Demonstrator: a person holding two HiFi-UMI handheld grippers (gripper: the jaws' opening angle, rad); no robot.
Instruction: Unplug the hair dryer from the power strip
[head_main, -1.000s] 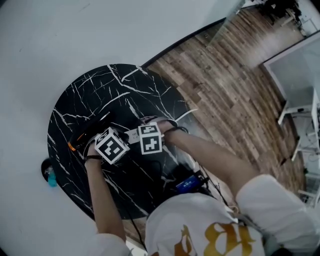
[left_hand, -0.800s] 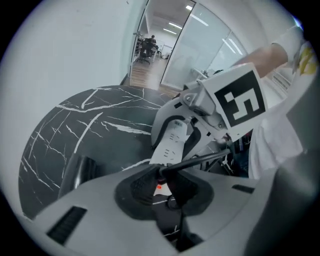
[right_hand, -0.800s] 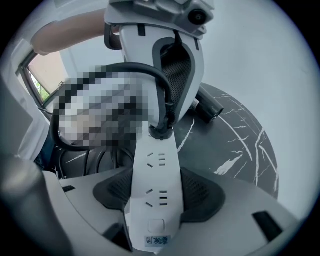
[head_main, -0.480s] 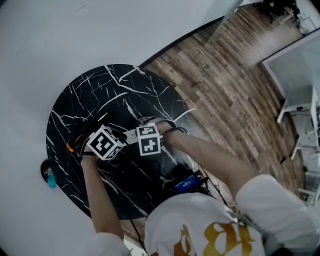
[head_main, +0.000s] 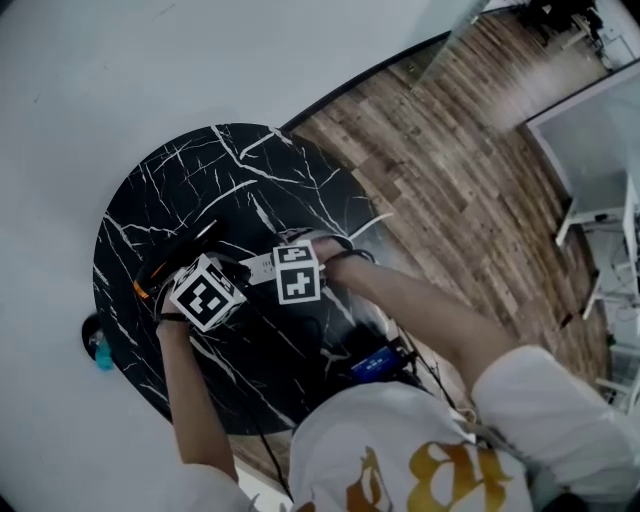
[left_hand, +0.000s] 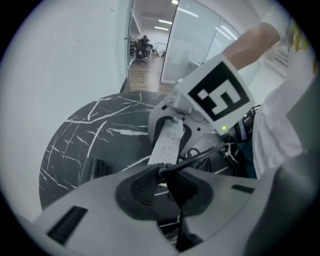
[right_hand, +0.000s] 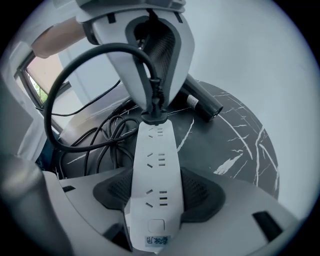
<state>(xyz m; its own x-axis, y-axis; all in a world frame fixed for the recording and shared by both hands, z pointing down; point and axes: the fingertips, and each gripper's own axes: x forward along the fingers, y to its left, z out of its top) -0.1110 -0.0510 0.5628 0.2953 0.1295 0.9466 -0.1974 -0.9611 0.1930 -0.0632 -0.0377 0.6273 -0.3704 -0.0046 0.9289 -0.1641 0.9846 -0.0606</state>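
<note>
Your left gripper (left_hand: 161, 184) has drawn slightly away from the right gripper (right_hand: 156, 196), so the pull has begun. Left fingers are clenched on the black plug (right_hand: 153, 116), which seemingly sits at the end socket. Right fingers grasp the white power strip (right_hand: 155, 150) over the worktop (head_main: 200, 180) — the black hair dryer (right_hand: 202, 105) lies just beyond.

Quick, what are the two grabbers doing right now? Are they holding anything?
Left gripper: closed on the black cord.
Right gripper: closed on the white power strip.
</note>
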